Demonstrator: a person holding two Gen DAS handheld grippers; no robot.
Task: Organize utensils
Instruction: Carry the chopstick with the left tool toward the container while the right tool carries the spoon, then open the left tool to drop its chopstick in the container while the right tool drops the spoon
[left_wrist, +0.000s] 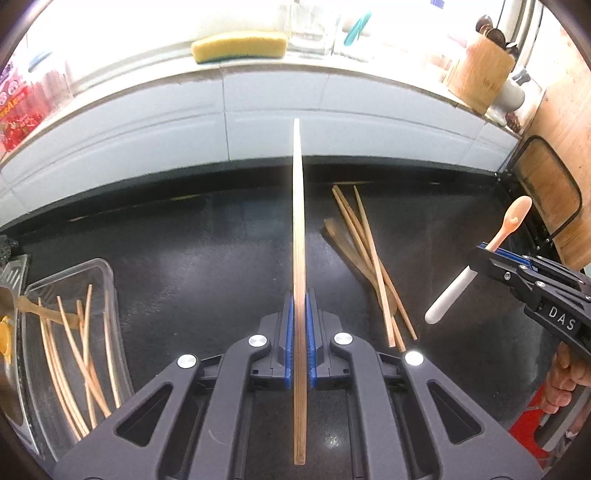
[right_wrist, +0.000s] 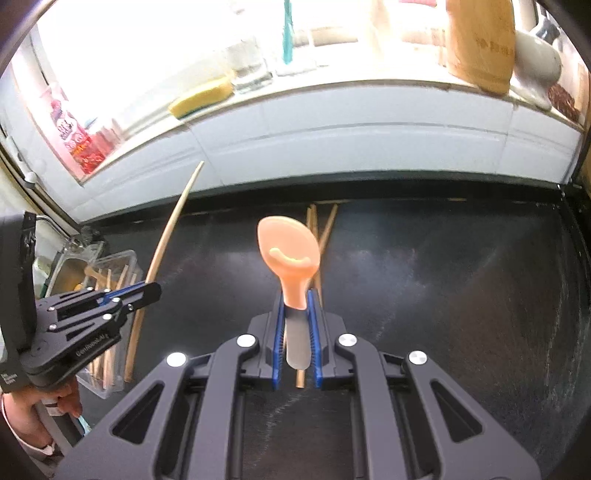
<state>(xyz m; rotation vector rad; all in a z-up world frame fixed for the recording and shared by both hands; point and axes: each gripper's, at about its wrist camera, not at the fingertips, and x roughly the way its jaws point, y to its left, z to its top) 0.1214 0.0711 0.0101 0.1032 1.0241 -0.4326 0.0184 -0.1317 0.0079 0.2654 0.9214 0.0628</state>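
Two grips I can confirm: my left gripper (left_wrist: 300, 332) pinches one chopstick (left_wrist: 298, 236), its butt hidden under the body; my right gripper (right_wrist: 297, 325) clamps the peach spoon (right_wrist: 290, 251), its white handle mostly hidden. Loose chopsticks (left_wrist: 373, 266) lie at one o'clock; the clear tray (left_wrist: 107, 273) sits at eight, cut off. Dark counter (left_wrist: 184, 258) between is open.
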